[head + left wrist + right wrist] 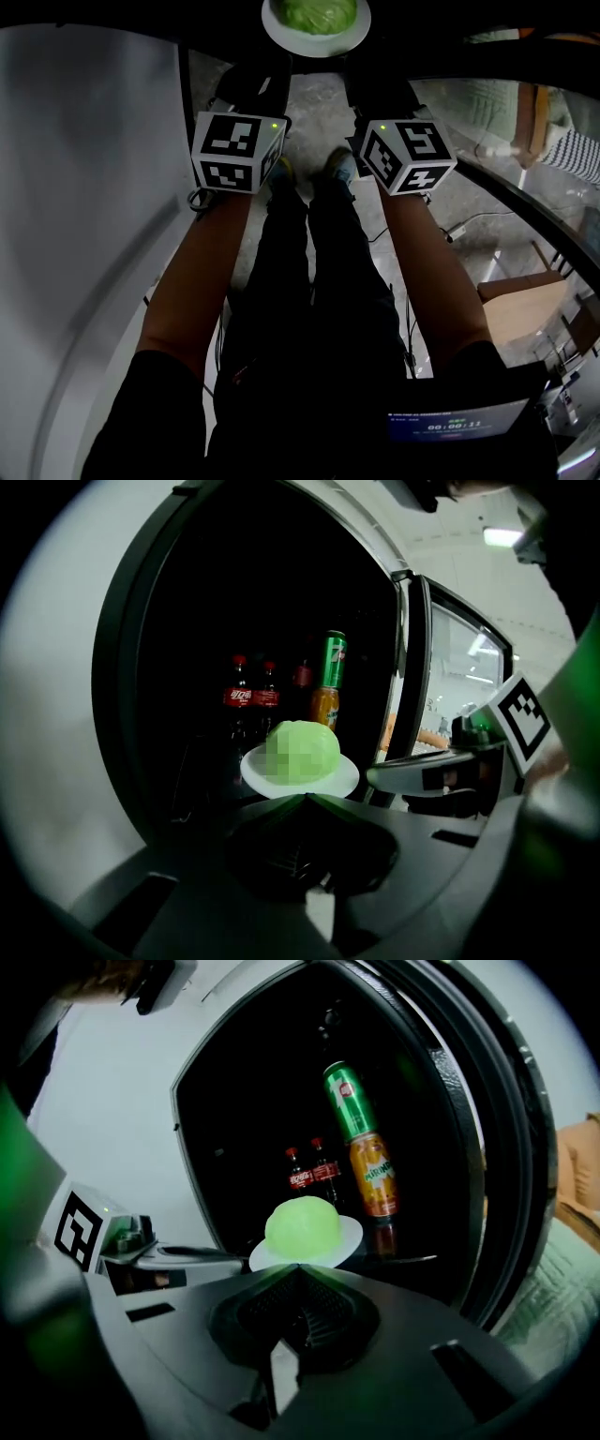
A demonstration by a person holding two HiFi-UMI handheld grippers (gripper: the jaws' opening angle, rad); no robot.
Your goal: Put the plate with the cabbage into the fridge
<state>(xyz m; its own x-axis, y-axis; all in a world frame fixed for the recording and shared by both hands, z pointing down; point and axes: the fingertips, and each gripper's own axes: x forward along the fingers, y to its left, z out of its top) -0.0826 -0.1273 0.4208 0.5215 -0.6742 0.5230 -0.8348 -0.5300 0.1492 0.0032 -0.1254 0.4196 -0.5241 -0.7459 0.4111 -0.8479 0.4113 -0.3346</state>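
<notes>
Cabbage (305,752) on plate (349,781), bottles (253,697) behind in fridge (56,714).

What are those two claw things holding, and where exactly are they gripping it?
Both hold the white plate with the cabbage: the left gripper and the right gripper each pinch its near rim.

The fridge (202,611) stands open, and its dark mouth is free above and to the left of the plate (300,778), which fills the lower middle of the opening. At the back two cola bottles (253,697) and a green can (333,658) set over an orange can (324,707) block the way. The white casing (56,714) on the left and the open glass door (455,658) on the right bound the passage.
</notes>
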